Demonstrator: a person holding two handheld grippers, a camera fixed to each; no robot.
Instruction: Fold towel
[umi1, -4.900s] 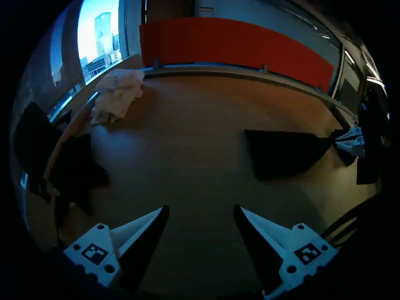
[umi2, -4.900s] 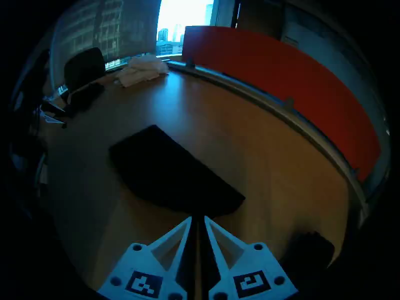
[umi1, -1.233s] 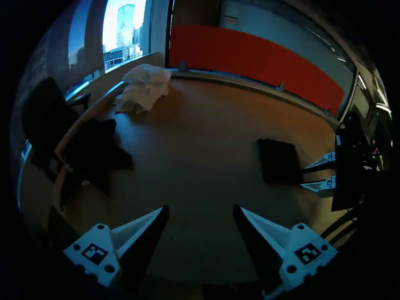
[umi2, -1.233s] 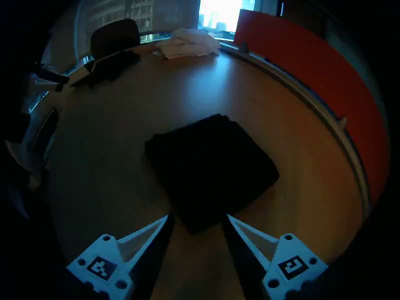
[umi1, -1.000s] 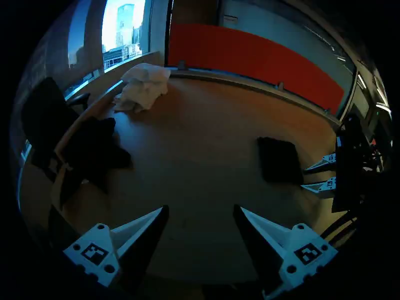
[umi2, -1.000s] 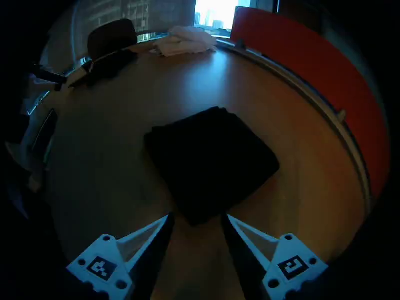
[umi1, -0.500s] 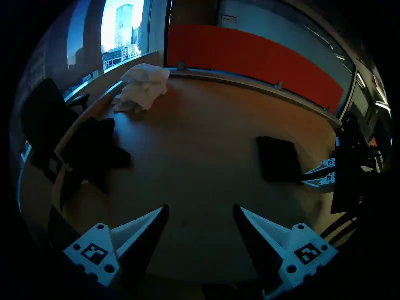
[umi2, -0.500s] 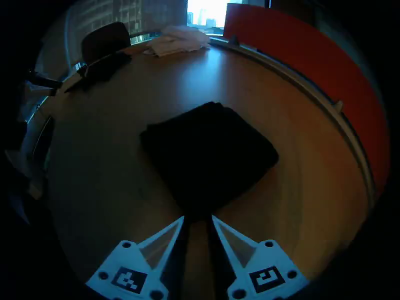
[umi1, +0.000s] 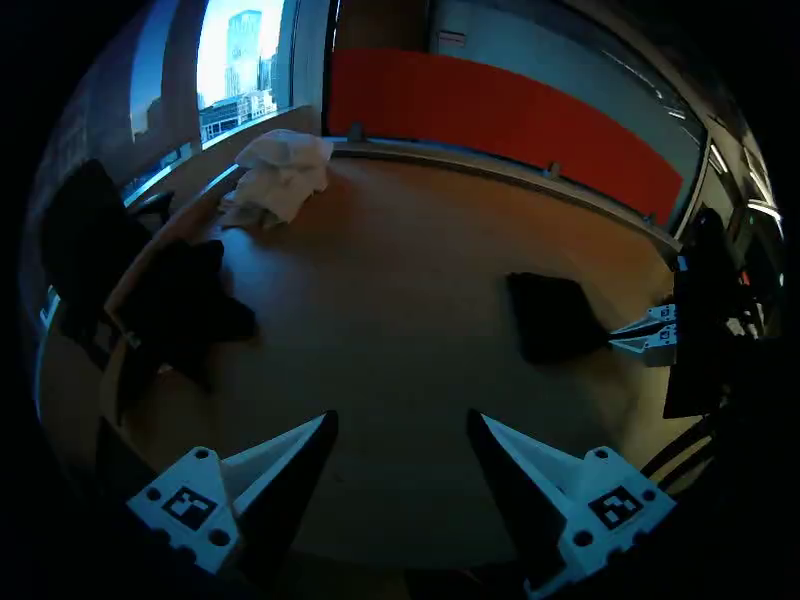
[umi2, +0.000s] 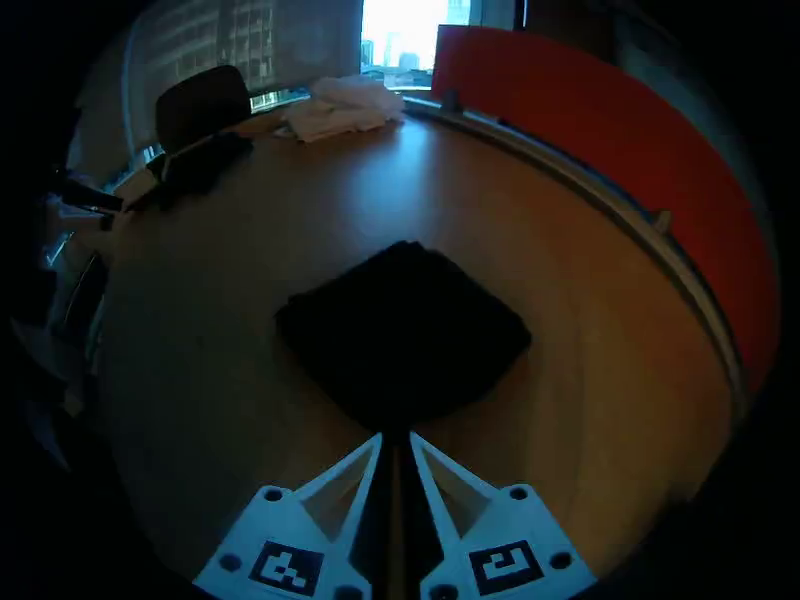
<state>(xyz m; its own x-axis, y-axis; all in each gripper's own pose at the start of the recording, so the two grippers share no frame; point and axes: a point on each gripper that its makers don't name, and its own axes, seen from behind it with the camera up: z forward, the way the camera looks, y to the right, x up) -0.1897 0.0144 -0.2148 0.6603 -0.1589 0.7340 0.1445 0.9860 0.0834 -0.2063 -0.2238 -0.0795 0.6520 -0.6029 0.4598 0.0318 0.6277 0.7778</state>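
Across the middle of both views: broad wooden table (umi1: 400, 260), curved far edge backed by a red partition (umi1: 500, 110), window (umi1: 235, 70) beyond. Light dim, bluish.

Far end by the window: office chair (umi2: 200, 100), then a crumpled white cloth heap (umi1: 275, 180) on the table. Nearer the chair, a dark rumpled heap (umi1: 185, 300) at the table edge.

Dark towel (umi2: 405, 325): lies flat on the table, well apart from both heaps, already folded down to a compact, thick, roughly square pad. One corner points at the right gripper.

Right gripper (umi2: 395, 437): fingers drawn to a narrow slit at that near corner. Dark cloth seems nipped between them, though the gloom makes it hard to be certain. Seen from the left gripper view it sits low at the pad's edge.

Left gripper (umi1: 400, 415): fingers wide apart, nothing between them, held above bare table well away from the towel.

Handling, judged: soft, light, limp. Layers will slide over one another and the pad will sag if lifted by one corner alone. Best hold is a corner or edge, pinching all layers together, with the second gripper taking the neighbouring corner. Not fragile. The smooth tabletop may let it slip when dragged.

Containers: nothing on the table reads as a bin or basket. Cloth lies loose.
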